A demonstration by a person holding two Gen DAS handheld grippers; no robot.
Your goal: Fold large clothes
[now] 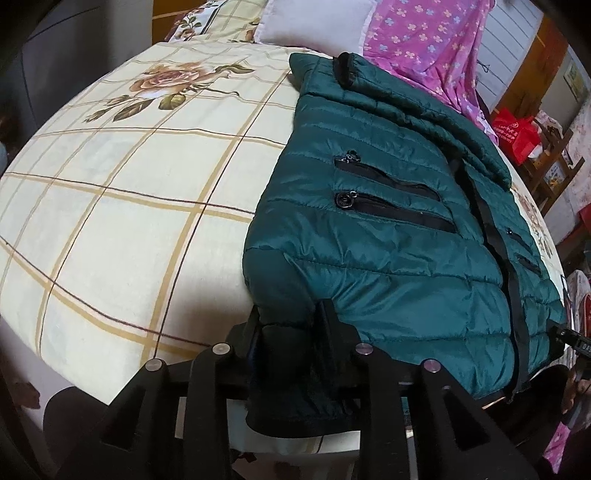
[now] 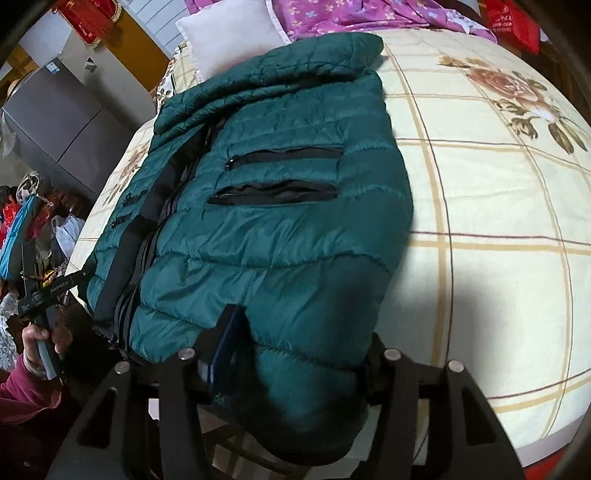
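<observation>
A dark green puffer jacket (image 1: pixel 388 236) lies front up on the bed, its zip pockets showing. In the left wrist view my left gripper (image 1: pixel 290 315) is shut on the near hem corner, which hangs down between the fingers. In the right wrist view the jacket (image 2: pixel 280 206) stretches away from me, and my right gripper (image 2: pixel 303 332) is closed on the other, bulky hem corner. The blue-padded left finger (image 2: pixel 226 343) lies against the fabric; the jacket mostly hides the right finger. My left gripper (image 2: pixel 48 291) also shows at the left edge, held by a hand (image 2: pixel 38 339).
The bed has a cream checked sheet (image 1: pixel 122 206) with rose prints. A white pillow (image 1: pixel 314 26) and a pink flowered quilt (image 1: pixel 428 44) lie at the head. A grey cabinet (image 2: pixel 66 122) and cluttered bags (image 2: pixel 26 229) stand beside the bed, and a red bag (image 1: pixel 517 136) sits on the other side.
</observation>
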